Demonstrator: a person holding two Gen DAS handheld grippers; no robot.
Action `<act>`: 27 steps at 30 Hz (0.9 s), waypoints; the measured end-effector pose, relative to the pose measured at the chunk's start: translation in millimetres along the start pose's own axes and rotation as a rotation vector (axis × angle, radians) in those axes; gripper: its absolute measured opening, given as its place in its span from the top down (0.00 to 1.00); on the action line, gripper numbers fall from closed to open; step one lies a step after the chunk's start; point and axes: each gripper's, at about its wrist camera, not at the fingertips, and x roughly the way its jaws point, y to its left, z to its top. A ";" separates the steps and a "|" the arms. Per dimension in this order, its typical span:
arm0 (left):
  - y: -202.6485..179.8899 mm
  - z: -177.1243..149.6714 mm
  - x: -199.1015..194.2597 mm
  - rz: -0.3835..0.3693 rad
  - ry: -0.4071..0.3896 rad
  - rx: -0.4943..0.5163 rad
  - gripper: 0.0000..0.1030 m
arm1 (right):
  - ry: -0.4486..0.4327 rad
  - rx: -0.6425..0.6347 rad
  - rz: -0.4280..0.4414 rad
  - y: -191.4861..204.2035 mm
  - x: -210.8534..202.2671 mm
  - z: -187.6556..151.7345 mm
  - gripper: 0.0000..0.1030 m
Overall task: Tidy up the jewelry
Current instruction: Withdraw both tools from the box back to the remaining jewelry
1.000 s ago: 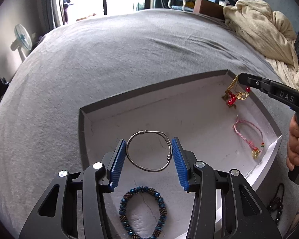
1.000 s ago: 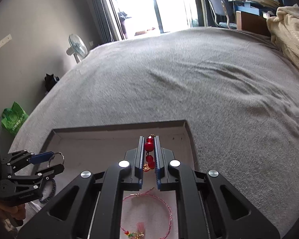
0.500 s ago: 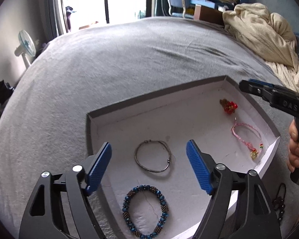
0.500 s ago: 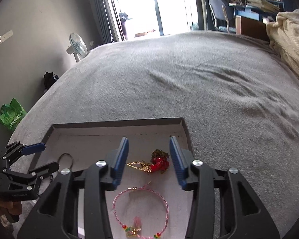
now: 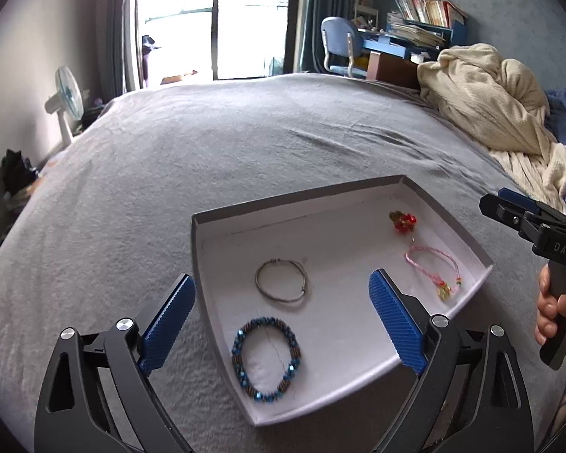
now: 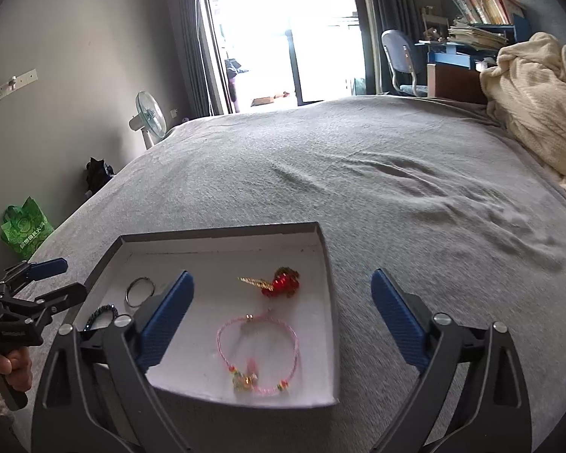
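A shallow grey tray (image 5: 302, 198) with a white floor lies on the bed. In it rest a silver bangle (image 5: 282, 280), a blue beaded bracelet (image 5: 266, 358), a pink cord bracelet (image 5: 432, 268) and a red bead charm (image 5: 403, 221). My left gripper (image 5: 281, 281) hovers above the tray's near side, its jaws opening wide and touching nothing. In the right wrist view my right gripper (image 6: 281, 276) also hangs over the tray (image 6: 222, 232), jaws opening, with the red charm (image 6: 281, 283) and pink bracelet (image 6: 258, 351) lying loose below.
The grey bedspread (image 5: 207, 151) stretches around the tray. A cream blanket (image 5: 490, 105) is heaped at the far right. A fan (image 5: 66, 102), a desk chair (image 5: 343, 49) and a green bag (image 6: 24, 226) stand beyond the bed. A person's hand (image 5: 551, 302) grips the right handle.
Both grippers opened and drew back and upward. The left let go of the silver bangle; the right let go of the red charm, which now lies on the tray floor.
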 end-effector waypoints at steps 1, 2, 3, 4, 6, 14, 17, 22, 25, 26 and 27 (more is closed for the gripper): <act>-1.2 -2.1 -4.5 -0.001 -0.009 -0.002 0.09 | -0.002 0.004 0.000 -0.3 -3.0 -2.2 0.07; -2.4 -4.2 -8.8 -0.005 -0.018 -0.004 0.09 | -0.004 0.008 0.001 -0.9 -5.8 -4.4 0.06; -3.5 -5.5 -11.5 -0.009 -0.025 -0.006 0.09 | -0.008 0.012 0.003 -1.2 -10.2 -8.2 0.06; -5.3 -7.9 -16.3 -0.013 -0.035 -0.008 0.09 | -0.011 0.011 0.003 -1.1 -14.1 -11.6 0.05; -9.7 -12.7 -24.3 -0.020 -0.050 -0.009 0.08 | -0.016 0.004 0.000 0.0 -20.6 -19.4 0.05; -20.6 -41.8 -44.4 -0.029 -0.069 -0.024 0.08 | -0.014 -0.016 -0.007 1.7 -39.8 -49.4 0.05; -25.4 -53.9 -51.9 -0.045 -0.075 -0.037 0.08 | -0.022 -0.014 -0.011 0.3 -51.8 -61.1 0.05; -35.4 -74.5 -60.8 -0.063 -0.064 -0.026 0.08 | -0.021 -0.010 -0.025 -2.0 -66.6 -82.0 0.05; -41.1 -84.1 -64.3 -0.076 -0.056 -0.032 0.08 | -0.010 0.021 -0.031 -6.2 -70.6 -92.8 0.05; -42.5 -87.0 -65.1 -0.084 -0.053 -0.036 0.08 | -0.006 0.034 -0.033 -8.5 -72.2 -96.6 0.05; -45.1 -90.6 -65.9 -0.094 -0.049 -0.034 0.08 | -0.004 0.044 -0.035 -10.2 -74.6 -99.8 0.05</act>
